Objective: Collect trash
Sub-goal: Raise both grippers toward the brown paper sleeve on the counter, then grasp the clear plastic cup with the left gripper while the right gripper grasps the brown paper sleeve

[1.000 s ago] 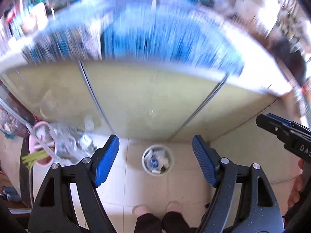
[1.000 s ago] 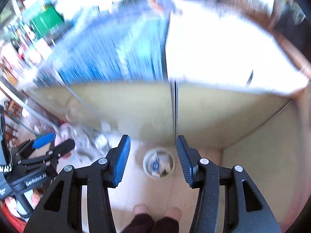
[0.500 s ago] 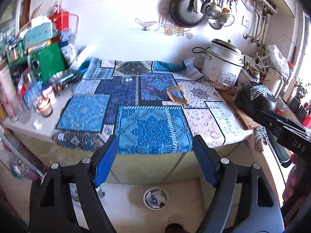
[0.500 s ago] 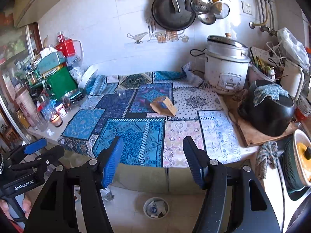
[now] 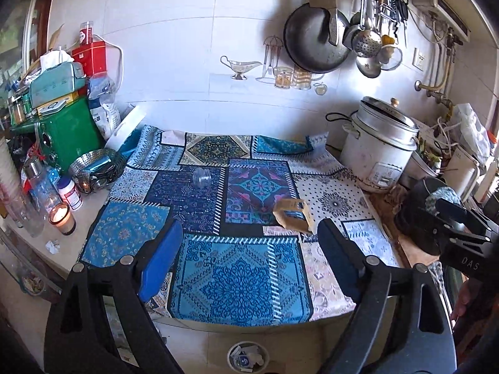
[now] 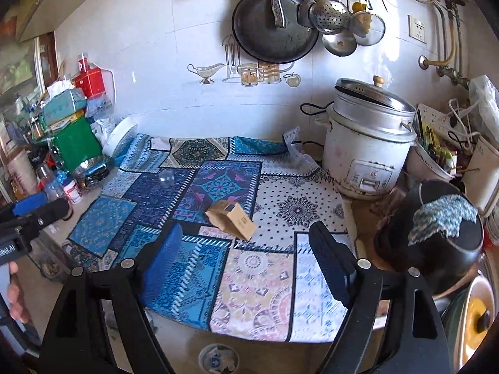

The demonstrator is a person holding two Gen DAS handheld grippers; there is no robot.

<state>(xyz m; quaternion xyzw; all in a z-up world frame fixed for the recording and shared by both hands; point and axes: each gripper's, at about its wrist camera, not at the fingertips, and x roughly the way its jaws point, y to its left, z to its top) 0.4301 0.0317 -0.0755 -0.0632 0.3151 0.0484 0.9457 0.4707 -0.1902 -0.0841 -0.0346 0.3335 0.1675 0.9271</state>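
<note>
Now I look down from both wrist cameras onto one kitchen counter covered by a blue patchwork cloth [image 5: 240, 268]. My left gripper [image 5: 249, 261] stands wide apart with nothing between its two blue pads; its jaws have just been opening. My right gripper [image 6: 246, 260] is the same, spread wide and empty, its jaws also just opening further.

I count two loose pieces of trash on the cloth. One is a small brown cardboard box [image 6: 232, 219], open-ended and lying on its side near the middle of the cloth, just beyond both grippers. The other is one clear plastic cup [image 5: 201, 177], lying tipped over further back and to the left, well apart from the box.

On the floor below the counter edge sits one round trash bin [image 5: 248, 357] with crumpled white scraps in it; the right view shows it too [image 6: 218, 360].

At the right stands one white rice cooker [image 6: 368, 143]. One dark wok [image 6: 271, 28] hangs on the wall. One lit candle [image 5: 62, 218] in a glass sits at the left edge.
</note>
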